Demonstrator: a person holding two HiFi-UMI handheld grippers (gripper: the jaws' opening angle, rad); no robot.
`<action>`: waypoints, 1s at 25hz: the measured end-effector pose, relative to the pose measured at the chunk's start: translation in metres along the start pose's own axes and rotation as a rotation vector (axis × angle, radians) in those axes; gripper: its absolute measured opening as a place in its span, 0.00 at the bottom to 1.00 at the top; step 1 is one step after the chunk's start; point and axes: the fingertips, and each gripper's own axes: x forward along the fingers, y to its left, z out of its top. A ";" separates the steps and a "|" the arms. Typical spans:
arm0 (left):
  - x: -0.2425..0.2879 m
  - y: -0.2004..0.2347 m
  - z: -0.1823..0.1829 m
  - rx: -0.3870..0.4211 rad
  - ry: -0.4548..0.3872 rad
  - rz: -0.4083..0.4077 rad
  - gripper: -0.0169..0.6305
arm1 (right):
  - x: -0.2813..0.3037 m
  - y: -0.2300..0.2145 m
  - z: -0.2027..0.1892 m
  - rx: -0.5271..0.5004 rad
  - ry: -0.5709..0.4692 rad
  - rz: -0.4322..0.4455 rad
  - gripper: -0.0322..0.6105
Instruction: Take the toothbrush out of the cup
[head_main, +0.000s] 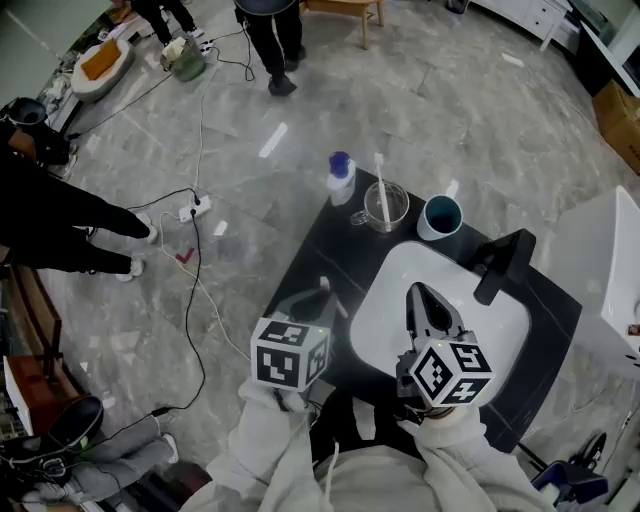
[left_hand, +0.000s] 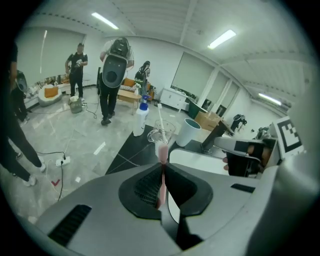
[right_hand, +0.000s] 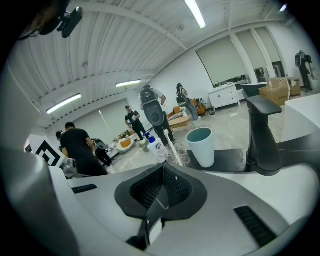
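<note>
We count two toothbrushes. The white toothbrush (head_main: 381, 185) stands tilted in the glass cup (head_main: 398, 212), with its head above the rim. The pink toothbrush (left_hand: 163, 150) is out of any cup, clamped in the left tongs (left_hand: 163, 164), with one end poking past the tips. The left tongs sit over the worktop (head_main: 320, 250) near its left edge.

The right tongs (right_hand: 163, 166) are clenched with nothing between them, over the white sink (head_main: 400, 270).

There are two cups. The glass one has a handle, and the teal cup (head_main: 440, 217) is empty as far as we see. Both stand on the worktop's far edge behind the sink, apart from each other.

One bottle (head_main: 341, 178) with a blue cap stands at the far corner, just beside the glass cup. Its label is too small to read.

One black faucet (head_main: 500, 262) stands at the sink's right side.

Each pair of tongs carries a marker cube, so two in all. They show black-and-white squares, and we can read no text on them.

Off the worktop, one white power strip (head_main: 193, 210) lies on the floor with cables. Several people stand around; we cannot count them exactly.
</note>
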 end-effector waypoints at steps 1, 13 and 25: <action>0.002 -0.002 0.000 -0.002 0.018 -0.027 0.06 | 0.002 -0.003 -0.001 0.003 0.003 -0.004 0.09; -0.002 0.007 -0.009 0.185 0.186 -0.060 0.06 | 0.019 -0.004 -0.014 0.024 0.029 -0.017 0.09; 0.070 0.008 -0.033 0.248 0.227 0.025 0.06 | 0.008 -0.024 -0.027 0.048 0.037 -0.076 0.08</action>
